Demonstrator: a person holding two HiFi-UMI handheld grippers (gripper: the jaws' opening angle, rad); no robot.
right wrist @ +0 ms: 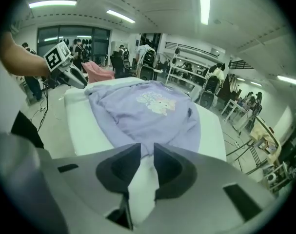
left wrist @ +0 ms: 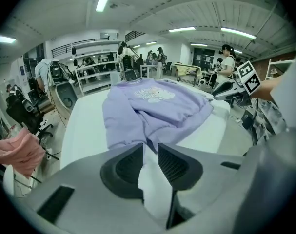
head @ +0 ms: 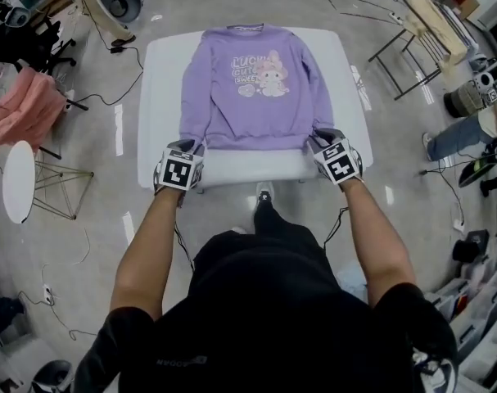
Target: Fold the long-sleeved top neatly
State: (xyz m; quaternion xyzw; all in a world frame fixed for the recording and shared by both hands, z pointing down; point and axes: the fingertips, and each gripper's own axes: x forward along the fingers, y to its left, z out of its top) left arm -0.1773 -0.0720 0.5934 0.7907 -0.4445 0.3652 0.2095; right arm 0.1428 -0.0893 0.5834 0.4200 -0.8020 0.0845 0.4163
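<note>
Purple long-sleeved top (head: 256, 88) lies flat, print up, mid white surface (head: 162, 72); collar at far edge, hem (head: 252, 144) toward near edge; likely soft, light, limp, sags if lifted; best pinched at hem corners; left gripper (left wrist: 150, 147) and right gripper (right wrist: 147, 147) near those corners, jaws narrowly apart, empty.

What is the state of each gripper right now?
Left gripper: open, near the lilac long-sleeved top's lower edge, gripping nothing.
Right gripper: open, also empty.
</note>
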